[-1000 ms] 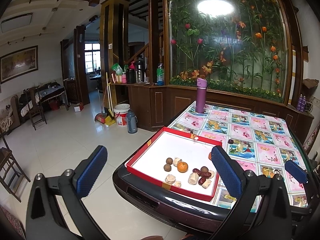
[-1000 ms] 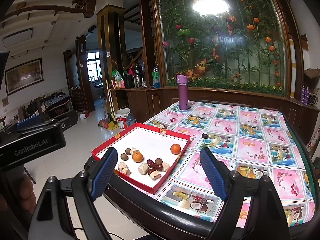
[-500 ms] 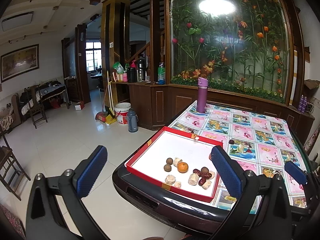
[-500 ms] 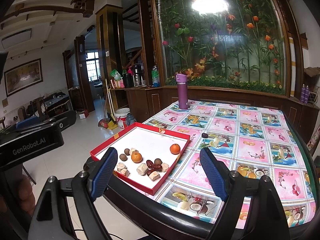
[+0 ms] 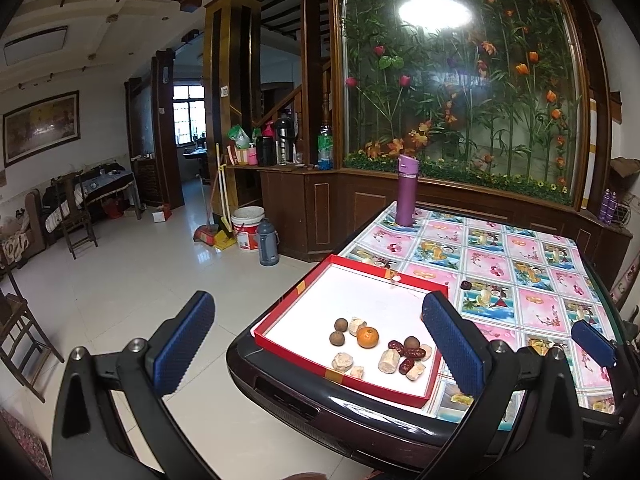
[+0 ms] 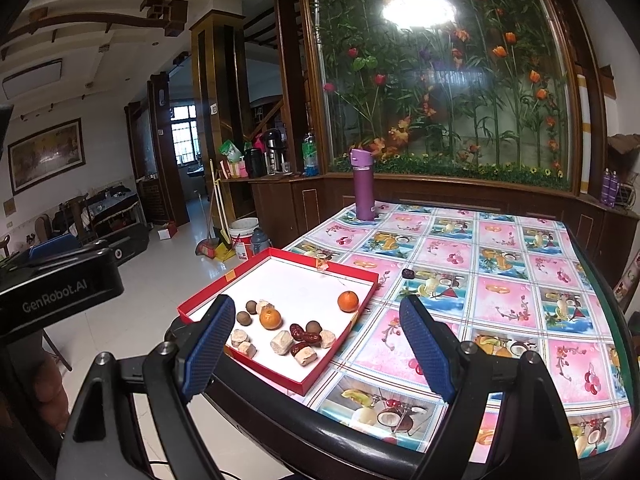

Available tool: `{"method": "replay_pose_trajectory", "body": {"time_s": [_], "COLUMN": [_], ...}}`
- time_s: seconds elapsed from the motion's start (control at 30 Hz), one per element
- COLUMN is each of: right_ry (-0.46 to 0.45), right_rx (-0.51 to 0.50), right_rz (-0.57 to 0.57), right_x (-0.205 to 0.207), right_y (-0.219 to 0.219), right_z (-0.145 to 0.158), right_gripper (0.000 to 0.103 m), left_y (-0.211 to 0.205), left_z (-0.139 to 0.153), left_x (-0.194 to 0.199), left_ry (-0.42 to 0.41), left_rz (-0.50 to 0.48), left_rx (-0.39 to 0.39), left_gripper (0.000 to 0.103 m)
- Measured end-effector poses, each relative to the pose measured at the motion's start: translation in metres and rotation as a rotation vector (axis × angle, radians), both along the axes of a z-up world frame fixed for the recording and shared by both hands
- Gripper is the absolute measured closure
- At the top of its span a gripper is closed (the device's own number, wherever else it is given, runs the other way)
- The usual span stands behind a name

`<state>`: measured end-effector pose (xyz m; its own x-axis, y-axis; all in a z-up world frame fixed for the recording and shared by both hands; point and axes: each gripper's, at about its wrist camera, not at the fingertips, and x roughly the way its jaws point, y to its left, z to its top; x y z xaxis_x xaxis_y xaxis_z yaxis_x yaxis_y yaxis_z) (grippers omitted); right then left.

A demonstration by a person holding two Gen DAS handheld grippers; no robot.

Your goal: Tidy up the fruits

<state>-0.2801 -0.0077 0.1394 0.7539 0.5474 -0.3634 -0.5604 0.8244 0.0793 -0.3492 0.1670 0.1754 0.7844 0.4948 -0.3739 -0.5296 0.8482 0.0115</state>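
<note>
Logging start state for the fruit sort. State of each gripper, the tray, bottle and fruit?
Left gripper: open, empty, off the table.
Right gripper: open, empty.
Red tray: open, flat at the table's corner.
Purple bottle: upright, capped.
Near orange: in tray, among the dates and longans.
Far orange: in tray, apart by the right wall.
Loose date: outside tray, on the cloth.

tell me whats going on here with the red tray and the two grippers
A person holds two grippers over the near edge of a table. Both the left gripper and the right gripper are open and empty, short of a red tray. The tray holds two oranges, brown round fruits, red dates and pale chunks, mostly clustered near its front. One dark fruit lies outside it on the tablecloth. Nothing is picked up yet.
</note>
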Motion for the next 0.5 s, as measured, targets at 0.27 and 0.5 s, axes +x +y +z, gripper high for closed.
{"method": "replay_pose_trajectory", "body": {"time_s": [0.27, 0.5], "right_ry": [0.010, 0.028], "right_rx": [-0.005, 0.001], "right_rz": [-0.009, -0.012], "right_x": [0.011, 0.024], "right_y": [-0.002, 0.001], "right_z": [0.000, 0.000], "right_gripper": [0.019, 0.019], "left_y": [0.001, 0.012], "left_z": [0.003, 0.004], "left_x": [0.003, 0.015], "left_ry": [0.014, 0.050], "left_rz": [0.006, 0.075], "left_rx": [-0.021, -0.018], "left_gripper": [0.000, 0.000]}}
